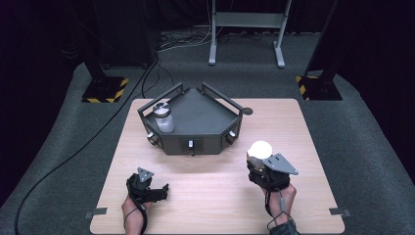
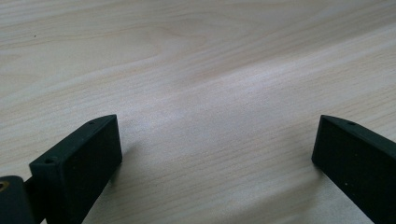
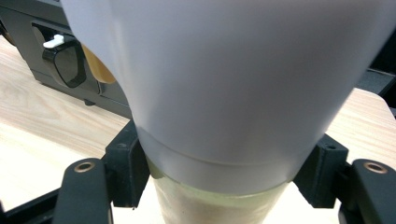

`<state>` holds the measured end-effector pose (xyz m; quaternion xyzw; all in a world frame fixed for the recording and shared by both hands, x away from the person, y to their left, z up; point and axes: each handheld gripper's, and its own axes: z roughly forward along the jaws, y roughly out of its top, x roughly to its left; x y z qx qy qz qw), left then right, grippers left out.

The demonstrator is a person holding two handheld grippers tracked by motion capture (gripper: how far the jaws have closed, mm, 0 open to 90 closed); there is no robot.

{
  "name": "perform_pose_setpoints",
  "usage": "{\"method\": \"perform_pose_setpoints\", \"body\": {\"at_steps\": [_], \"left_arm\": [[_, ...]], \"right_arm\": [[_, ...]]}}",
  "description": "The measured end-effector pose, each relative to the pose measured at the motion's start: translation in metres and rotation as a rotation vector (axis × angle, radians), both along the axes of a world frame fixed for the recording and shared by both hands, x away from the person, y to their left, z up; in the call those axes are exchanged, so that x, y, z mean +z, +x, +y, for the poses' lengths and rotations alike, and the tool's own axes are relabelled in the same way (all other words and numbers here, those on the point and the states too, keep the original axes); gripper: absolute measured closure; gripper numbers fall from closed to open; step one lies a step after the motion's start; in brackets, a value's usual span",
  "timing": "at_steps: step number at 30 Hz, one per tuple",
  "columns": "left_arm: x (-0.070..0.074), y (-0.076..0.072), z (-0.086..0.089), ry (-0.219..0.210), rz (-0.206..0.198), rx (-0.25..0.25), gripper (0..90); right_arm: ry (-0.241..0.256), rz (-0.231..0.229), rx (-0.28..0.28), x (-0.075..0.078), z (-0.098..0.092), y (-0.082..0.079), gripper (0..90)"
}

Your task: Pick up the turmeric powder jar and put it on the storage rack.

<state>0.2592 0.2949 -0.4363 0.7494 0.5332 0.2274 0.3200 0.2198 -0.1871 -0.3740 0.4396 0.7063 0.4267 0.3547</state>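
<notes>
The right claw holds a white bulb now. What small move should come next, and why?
Probably carry the light bulb forward toward the dark tray. The right claw is shut on the bulb's neck, near the table's front edge, short of the tray. The left claw is open over bare table.

table wood | tray dark, far side | jar inside tray, left

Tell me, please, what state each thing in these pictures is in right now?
Light bulb: clamped in the right gripper, dome up, off the table.
Left gripper: open, holding nothing, low over the table.
Jar: upright, lid on, on the dark tray.
</notes>
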Motion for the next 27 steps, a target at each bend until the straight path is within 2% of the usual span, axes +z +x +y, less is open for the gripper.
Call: {"method": "perform_pose_setpoints", "body": {"at_steps": [10,27], "left_arm": [[0.000,0.000,0.000,0.001,0.000,-0.001,1.4],[0.000,0.000,0.000,0.002,-0.001,0.000,1.4]], "right_arm": [[0.006,0.002,0.005,0.000,0.002,0.009,30.1],[0.018,0.004,0.022,0.010,0.008,0.032,30.1]]}}
